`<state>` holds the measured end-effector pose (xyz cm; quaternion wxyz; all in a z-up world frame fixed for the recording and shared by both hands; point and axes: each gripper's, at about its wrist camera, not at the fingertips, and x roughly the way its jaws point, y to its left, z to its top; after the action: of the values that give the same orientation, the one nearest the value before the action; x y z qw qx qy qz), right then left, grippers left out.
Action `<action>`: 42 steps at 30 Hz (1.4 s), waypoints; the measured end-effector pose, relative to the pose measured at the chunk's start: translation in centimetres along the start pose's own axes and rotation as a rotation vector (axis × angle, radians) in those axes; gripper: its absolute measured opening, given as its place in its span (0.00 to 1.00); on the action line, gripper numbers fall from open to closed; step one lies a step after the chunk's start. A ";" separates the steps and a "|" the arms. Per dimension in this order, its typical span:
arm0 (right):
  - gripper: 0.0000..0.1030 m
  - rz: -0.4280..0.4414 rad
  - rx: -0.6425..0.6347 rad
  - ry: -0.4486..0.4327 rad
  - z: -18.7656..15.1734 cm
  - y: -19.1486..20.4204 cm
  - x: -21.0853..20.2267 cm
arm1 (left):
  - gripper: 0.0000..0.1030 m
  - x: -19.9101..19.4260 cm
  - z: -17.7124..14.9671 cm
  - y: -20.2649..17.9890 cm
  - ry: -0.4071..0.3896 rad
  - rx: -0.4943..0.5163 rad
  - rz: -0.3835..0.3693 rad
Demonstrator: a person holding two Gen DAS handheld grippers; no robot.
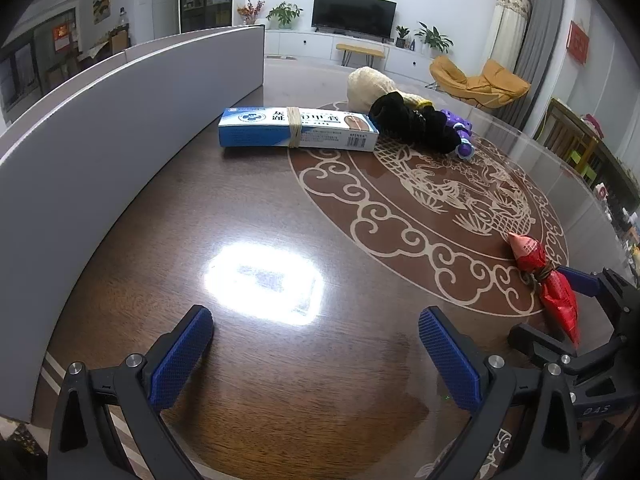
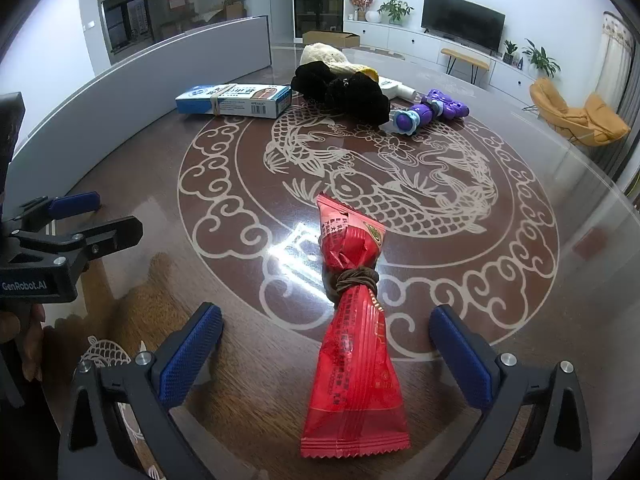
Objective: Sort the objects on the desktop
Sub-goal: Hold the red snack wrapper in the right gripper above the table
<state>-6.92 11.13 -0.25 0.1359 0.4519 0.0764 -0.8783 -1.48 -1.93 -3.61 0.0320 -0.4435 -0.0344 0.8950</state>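
- On the dark tabletop (image 2: pixel 560 264), between the right tongs' (image 2: pixel 326 350) wide-apart blue pads, lies a red snack packet (image 2: pixel 352 340) cinched by a rubber band, touched by neither pad.
- At eleven o'clock from it, well apart, a blue-and-white box (image 2: pixel 234 100) lies flat beside the grey partition (image 2: pixel 132 92).
- At twelve o'clock sits black cloth (image 2: pixel 340 88); at one o'clock, a purple toy (image 2: pixel 430 112).
- The left tongs (image 1: pixel 316 354) stand apart over bare wood, holding nothing.
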 end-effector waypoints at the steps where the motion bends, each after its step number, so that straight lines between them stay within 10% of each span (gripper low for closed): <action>1: 1.00 0.000 0.000 0.000 0.0 0.0 0.0 | 1.00 0.0 0.0 0.0 0.002 0.002 0.003; 35: 1.00 0.004 0.000 -0.005 -0.5 -0.2 0.2 | 1.00 0.2 -0.2 -0.6 0.025 0.053 0.016; 40: 1.00 0.004 0.000 -0.005 -0.5 -0.2 0.2 | 1.00 0.9 1.8 -1.4 0.085 0.286 -0.138; 42: 1.00 0.004 0.000 -0.005 -0.5 -0.2 0.2 | 1.00 1.6 4.0 -2.2 0.071 0.458 -0.061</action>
<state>-6.73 11.44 -0.74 0.1379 0.4498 0.0754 -0.8792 -5.53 0.23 -2.25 0.1599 -0.4547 0.1575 0.8619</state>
